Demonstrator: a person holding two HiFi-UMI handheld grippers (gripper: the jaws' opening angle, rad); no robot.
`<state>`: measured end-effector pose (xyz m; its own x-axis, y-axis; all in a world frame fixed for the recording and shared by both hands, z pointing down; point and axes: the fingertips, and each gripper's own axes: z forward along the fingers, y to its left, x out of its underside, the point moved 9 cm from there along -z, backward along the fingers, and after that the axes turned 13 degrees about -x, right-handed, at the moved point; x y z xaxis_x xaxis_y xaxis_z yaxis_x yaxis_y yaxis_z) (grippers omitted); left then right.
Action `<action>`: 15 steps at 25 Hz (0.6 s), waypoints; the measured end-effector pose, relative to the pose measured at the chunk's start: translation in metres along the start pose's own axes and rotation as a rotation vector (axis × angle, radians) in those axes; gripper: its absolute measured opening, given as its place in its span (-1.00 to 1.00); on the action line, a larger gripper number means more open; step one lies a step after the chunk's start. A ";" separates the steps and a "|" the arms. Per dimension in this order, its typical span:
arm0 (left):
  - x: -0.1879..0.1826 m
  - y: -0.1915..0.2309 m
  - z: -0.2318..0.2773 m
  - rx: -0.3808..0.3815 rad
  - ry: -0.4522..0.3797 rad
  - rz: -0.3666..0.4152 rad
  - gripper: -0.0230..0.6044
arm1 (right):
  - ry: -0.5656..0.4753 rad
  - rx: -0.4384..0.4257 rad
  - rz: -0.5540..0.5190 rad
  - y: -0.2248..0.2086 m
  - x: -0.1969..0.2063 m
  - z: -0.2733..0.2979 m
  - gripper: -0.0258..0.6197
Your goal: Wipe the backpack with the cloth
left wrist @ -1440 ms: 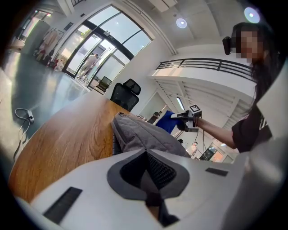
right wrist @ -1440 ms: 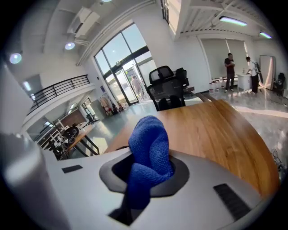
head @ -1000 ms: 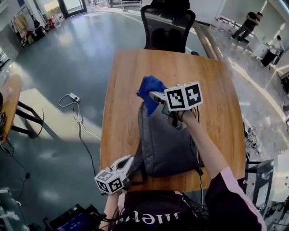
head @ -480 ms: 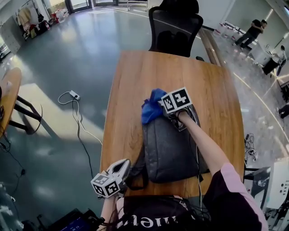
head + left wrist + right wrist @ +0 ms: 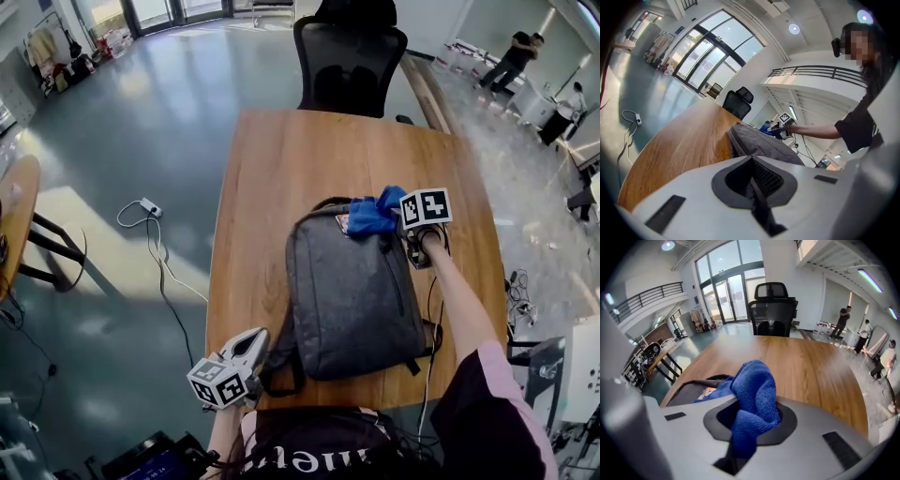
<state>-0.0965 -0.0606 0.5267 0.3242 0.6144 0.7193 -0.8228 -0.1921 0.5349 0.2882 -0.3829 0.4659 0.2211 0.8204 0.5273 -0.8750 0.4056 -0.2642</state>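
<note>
A grey backpack (image 5: 352, 291) lies flat on the wooden table (image 5: 272, 178), its top end pointing away from me. My right gripper (image 5: 392, 214) is shut on a blue cloth (image 5: 371, 216), which rests on the backpack's top right corner. In the right gripper view the cloth (image 5: 754, 390) bulges out of the right gripper (image 5: 750, 425) above the backpack (image 5: 689, 392). My left gripper (image 5: 247, 345) is low at the table's near left edge, beside the backpack's bottom left corner. In the left gripper view the left gripper (image 5: 752, 164) is shut with nothing in it, and the backpack (image 5: 759, 143) lies ahead.
A black office chair (image 5: 350, 56) stands at the table's far end. A white power strip with its cable (image 5: 150, 206) lies on the floor to the left, near a round table (image 5: 19, 206). People (image 5: 514, 58) stand far off at the back right.
My right gripper has swept the blue cloth from the backpack's top left corner across to its top right corner. The left gripper has stayed by the near left edge.
</note>
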 end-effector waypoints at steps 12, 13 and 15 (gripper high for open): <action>0.009 -0.029 -0.029 -0.026 -0.017 0.027 -0.93 | -0.153 -0.013 0.171 -0.050 0.059 -0.078 -0.71; 0.013 -0.034 -0.033 -0.028 -0.021 0.030 -0.93 | -0.181 -0.038 0.171 -0.046 0.065 -0.088 -0.71; 0.018 -0.041 -0.040 -0.031 -0.030 0.040 -0.93 | -0.238 -0.091 0.163 -0.034 0.073 -0.107 -0.71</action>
<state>-0.0756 -0.0112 0.5001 0.3044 0.5839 0.7526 -0.8493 -0.1913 0.4920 0.3799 -0.2932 0.4272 -0.0356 0.7644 0.6438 -0.8462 0.3196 -0.4263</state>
